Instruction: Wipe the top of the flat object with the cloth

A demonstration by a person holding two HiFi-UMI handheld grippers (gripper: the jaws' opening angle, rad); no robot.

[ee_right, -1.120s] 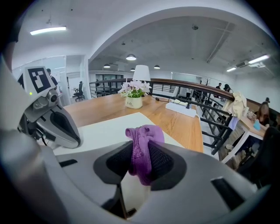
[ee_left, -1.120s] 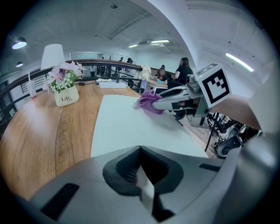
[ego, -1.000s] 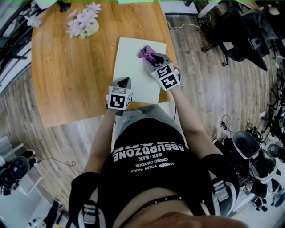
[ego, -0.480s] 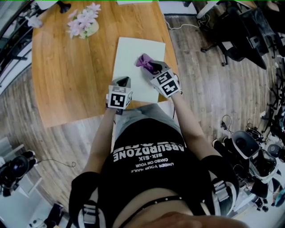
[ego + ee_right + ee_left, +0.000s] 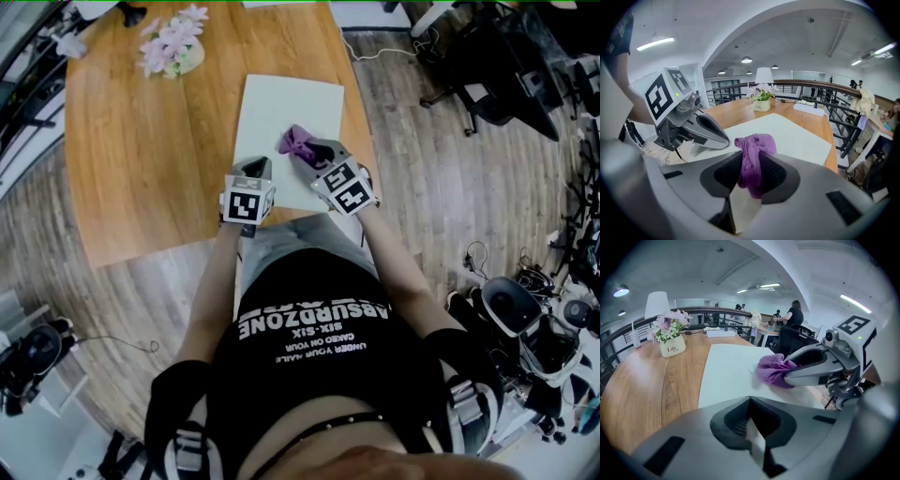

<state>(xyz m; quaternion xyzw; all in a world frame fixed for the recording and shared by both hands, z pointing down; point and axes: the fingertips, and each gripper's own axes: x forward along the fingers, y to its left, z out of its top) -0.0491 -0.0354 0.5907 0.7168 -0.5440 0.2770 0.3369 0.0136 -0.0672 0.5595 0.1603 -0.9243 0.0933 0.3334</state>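
A pale flat board lies on the wooden table, its near end at the table's front edge. My right gripper is shut on a crumpled purple cloth and holds it against the board's near half. The cloth bulges out between the jaws in the right gripper view. My left gripper rests its tips on the board's near left corner with its jaws shut. In the left gripper view the cloth and the right gripper lie on the board just to the right.
A small pot of pink flowers stands at the table's far left, well away from the board. A white lamp rises behind it. Office chairs and cables crowd the floor to the right. A railing runs beyond the table.
My right gripper has dragged the purple cloth down the board toward me and slightly left. The left gripper has stayed at the near left corner.
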